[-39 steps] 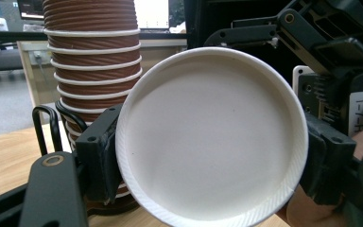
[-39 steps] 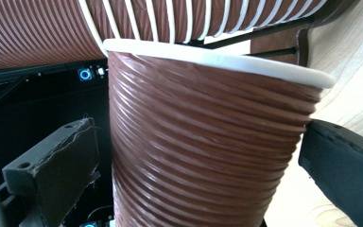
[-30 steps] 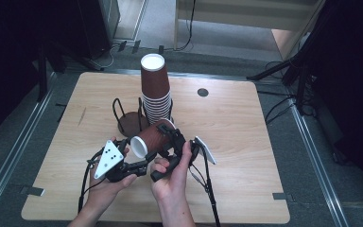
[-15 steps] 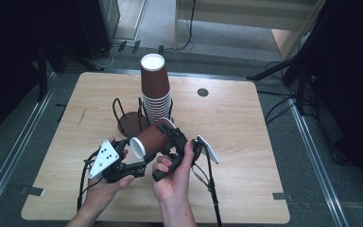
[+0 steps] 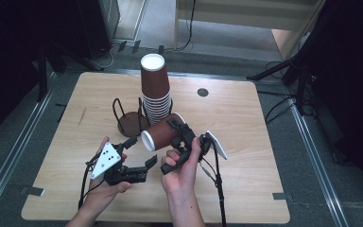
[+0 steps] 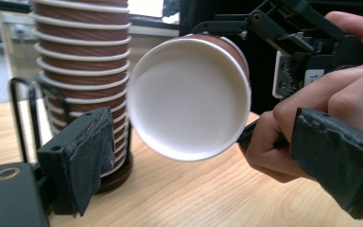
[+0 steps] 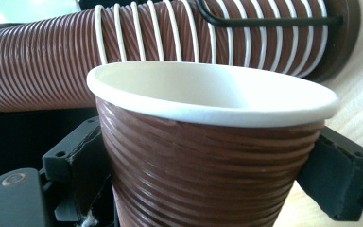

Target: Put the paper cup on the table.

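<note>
A brown ribbed paper cup (image 5: 163,132) lies on its side above the table, and my right gripper (image 5: 176,128) is shut on its body. In the right gripper view both pads (image 7: 82,151) press the cup (image 7: 208,161). Its white mouth (image 6: 189,99) faces my left gripper (image 5: 141,151), which stands open; its jaws have just been opening. The cup sits ahead of the gap, and the pads (image 6: 90,151) do not touch it. Behind stands a tall stack of the same cups (image 5: 155,90) in a black wire holder (image 5: 118,111).
The holder's round dark base (image 5: 130,122) sits mid-table, with the stack on its right side. A small dark disc (image 5: 203,92) lies at the back right. Cables trail from both grippers toward the near edge. Bare wood (image 5: 264,156) spreads to the right.
The left gripper's jaws, which were shut at the cup's rim, have spread apart and let go of it. The cup stays held in the right gripper, shifted slightly.
</note>
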`<state>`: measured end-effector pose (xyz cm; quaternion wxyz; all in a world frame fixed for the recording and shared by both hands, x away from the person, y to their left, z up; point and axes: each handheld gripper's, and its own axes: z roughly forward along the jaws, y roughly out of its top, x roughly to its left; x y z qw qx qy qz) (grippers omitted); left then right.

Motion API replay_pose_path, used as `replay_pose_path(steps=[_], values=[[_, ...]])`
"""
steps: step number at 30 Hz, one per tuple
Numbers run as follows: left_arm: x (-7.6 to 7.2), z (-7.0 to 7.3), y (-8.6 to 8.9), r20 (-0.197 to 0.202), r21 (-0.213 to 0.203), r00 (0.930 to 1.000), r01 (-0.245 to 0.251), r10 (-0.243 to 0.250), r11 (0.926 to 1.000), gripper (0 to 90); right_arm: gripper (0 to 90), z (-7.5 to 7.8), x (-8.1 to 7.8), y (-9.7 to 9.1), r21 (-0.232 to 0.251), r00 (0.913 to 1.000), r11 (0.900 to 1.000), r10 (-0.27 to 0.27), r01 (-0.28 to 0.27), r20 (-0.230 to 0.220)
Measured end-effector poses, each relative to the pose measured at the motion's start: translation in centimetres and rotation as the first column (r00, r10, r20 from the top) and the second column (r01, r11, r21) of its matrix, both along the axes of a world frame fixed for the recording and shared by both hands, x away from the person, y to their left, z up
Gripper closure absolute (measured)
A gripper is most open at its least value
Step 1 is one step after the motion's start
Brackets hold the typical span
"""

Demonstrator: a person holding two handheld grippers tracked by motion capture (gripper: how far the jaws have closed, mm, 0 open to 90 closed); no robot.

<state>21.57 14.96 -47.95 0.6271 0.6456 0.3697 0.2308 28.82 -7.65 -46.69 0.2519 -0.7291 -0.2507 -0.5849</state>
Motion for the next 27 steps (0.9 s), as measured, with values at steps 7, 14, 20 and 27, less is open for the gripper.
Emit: replay_pose_path(steps=[7, 14, 20, 27], values=[[0.4, -0.3, 1.0, -0.030, -0.018, 0.9994, -0.017, 0.016, 0.9997, 0.0, 12.8, -0.1, 0.5, 0.0, -0.033, 0.9993, 0.9994, -0.004, 0.005, 0.036], [0.3, -0.6, 1.0, -0.050, 0.002, 0.9986, -0.015, 0.015, 0.9999, 0.0, 12.8, 0.5, 0.5, -0.9, -0.057, 0.9948, 0.9978, -0.028, 0.034, 0.098], [0.2, -0.9, 1.5, -0.062, 0.003, 0.9979, -0.020, 0.020, 0.9998, 0.0, 12.8, 1.2, 0.5, -1.4, -0.124, 0.9880, 0.9907, -0.037, 0.056, 0.150], [0.3, -1.1, 2.4, -0.077, -0.001, 0.9959, -0.046, 0.046, 0.9989, 0.0, 12.9, 1.3, 0.6, -1.9, -0.167, 0.9832, 0.9830, -0.047, 0.077, 0.176]])
